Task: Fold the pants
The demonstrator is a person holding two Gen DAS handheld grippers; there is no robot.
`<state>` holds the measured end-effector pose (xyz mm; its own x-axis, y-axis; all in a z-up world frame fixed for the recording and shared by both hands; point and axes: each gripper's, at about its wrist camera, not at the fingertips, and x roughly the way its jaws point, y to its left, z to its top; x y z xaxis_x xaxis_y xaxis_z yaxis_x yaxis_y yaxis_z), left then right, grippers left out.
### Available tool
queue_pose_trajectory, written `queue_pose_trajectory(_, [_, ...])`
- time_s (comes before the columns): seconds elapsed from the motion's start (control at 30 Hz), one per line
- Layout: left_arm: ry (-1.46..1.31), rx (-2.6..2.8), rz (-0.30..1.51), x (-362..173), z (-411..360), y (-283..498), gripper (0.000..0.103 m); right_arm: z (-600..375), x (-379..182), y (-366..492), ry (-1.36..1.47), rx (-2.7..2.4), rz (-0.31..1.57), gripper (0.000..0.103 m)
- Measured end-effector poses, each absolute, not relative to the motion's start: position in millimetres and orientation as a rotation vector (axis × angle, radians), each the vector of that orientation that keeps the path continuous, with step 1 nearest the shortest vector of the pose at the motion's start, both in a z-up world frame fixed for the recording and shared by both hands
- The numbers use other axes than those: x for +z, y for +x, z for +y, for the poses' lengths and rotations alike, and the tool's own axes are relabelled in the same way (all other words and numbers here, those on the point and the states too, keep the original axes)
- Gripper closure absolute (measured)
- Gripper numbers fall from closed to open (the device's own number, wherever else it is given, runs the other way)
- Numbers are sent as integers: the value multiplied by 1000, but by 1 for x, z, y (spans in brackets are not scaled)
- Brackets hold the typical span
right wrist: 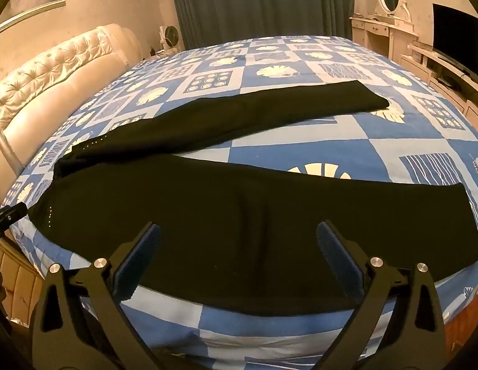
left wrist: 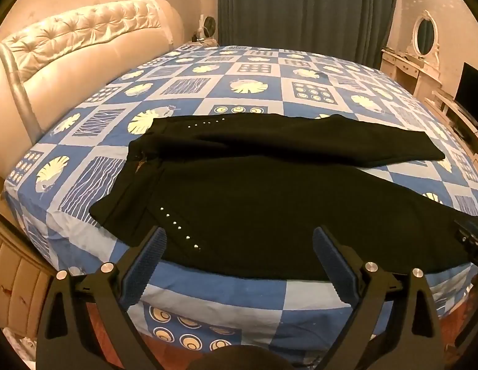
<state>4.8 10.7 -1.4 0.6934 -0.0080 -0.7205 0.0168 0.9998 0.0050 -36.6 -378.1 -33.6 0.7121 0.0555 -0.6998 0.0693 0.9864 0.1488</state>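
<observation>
left gripper (left wrist: 237, 240), black frame with blue ribbed pads, jaws spread wide, nothing between them, hovering over the near edge of the pants at 6 o'clock of the left wrist view. right gripper (right wrist: 239, 236), same build, also spread wide and empty, hovering over the near leg at 6 o'clock of the right wrist view. each gripper's tip peeks into the other's view: right one at 3 o'clock in the left view, left one at 9 o'clock in the right view.

black fabric pants with small silver studs (left wrist: 254, 197) lie flat on the bed, waist toward 9 o'clock, legs running out toward 3 o'clock and splayed apart in a v. far leg (right wrist: 269, 104) angles toward 1 o'clock; near leg (right wrist: 239, 203) lies along the bed's near edge. blue and white patchwork bedsheet (left wrist: 248, 89) shows between the two legs.

cream tufted headboard (left wrist: 69, 49) at 10 o'clock, dark curtain (left wrist: 303, 6) at 12, white dresser with oval mirror (right wrist: 388, 6) at 1 to 2 o'clock.

progress, judged: none of the folding done. pants only spread out. left to do: lay one leg over the other, then fold lengthwise. neither gripper has grasped cloth yet.
</observation>
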Motion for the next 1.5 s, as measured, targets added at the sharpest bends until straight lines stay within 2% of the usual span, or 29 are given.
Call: queue_pose_trajectory(1.5, [25, -9, 824, -7, 6, 5, 8, -366, -41, -31, 158, -5, 814, 2])
